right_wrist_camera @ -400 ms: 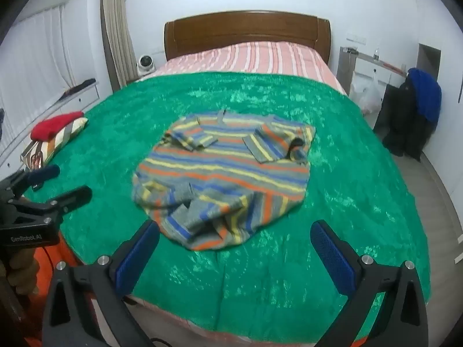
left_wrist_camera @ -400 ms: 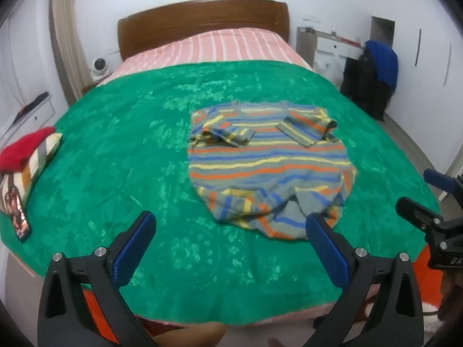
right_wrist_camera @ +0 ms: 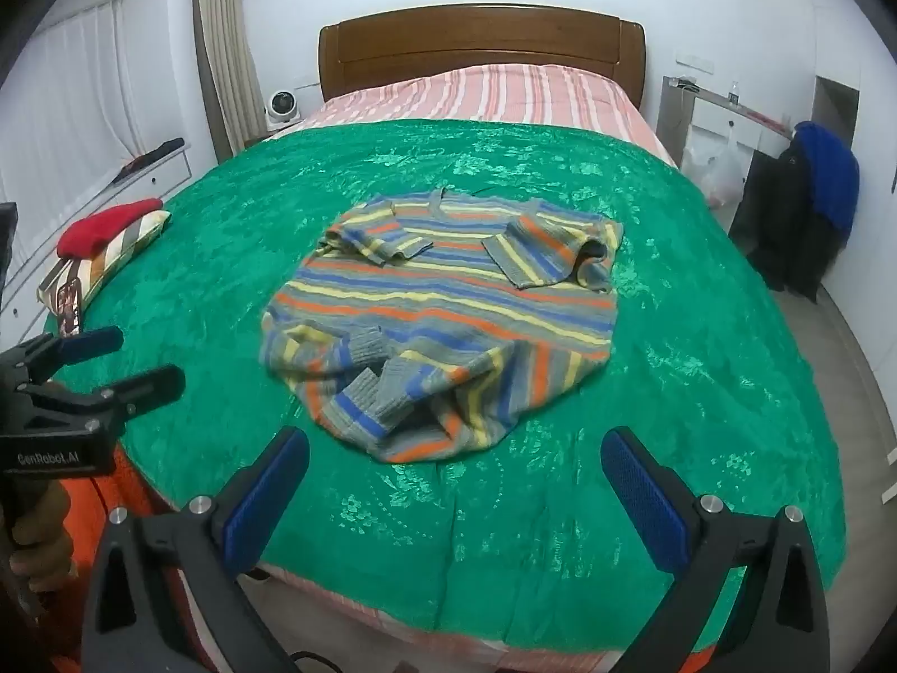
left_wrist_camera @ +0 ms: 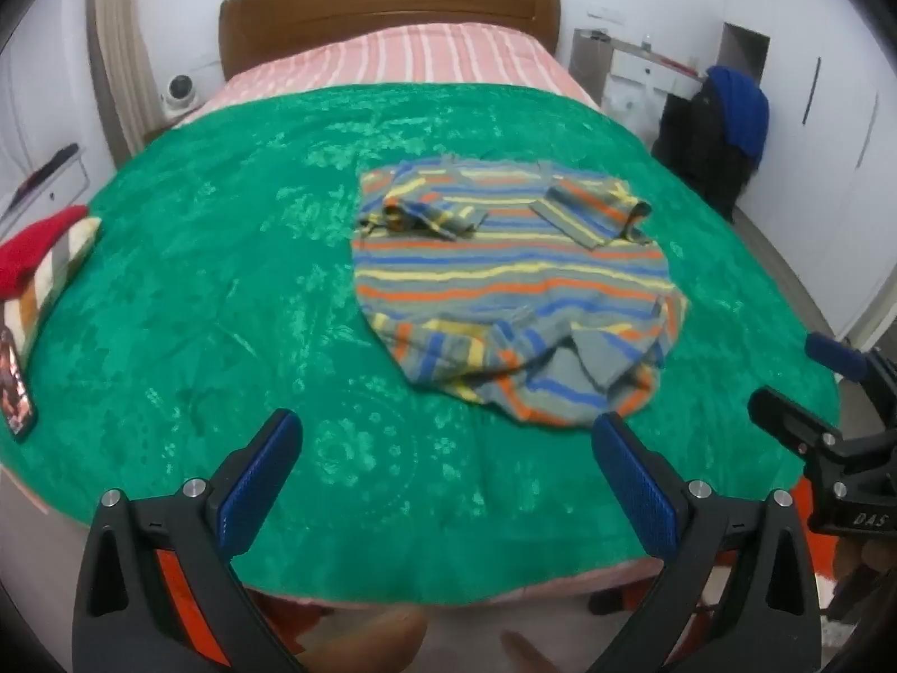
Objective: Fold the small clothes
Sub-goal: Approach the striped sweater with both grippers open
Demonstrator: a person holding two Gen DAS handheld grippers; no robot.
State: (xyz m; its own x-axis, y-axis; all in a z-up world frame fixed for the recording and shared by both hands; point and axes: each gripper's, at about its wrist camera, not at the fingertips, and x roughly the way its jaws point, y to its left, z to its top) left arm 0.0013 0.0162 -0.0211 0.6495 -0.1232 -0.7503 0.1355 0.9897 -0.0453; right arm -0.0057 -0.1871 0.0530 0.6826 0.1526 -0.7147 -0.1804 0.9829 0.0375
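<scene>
So the striped sweater (right_wrist_camera: 443, 325) is lying about mid-bed on the green blanket (right_wrist_camera: 701, 392), a bit toward the foot edge, both sleeves folded in over the chest and the bottom hem bunched up. The left gripper (left_wrist_camera: 445, 462) and right gripper (right_wrist_camera: 454, 476) both hang over the foot edge, spread wide, nothing between the blue pads (right_wrist_camera: 644, 499), not touching the sweater.
</scene>
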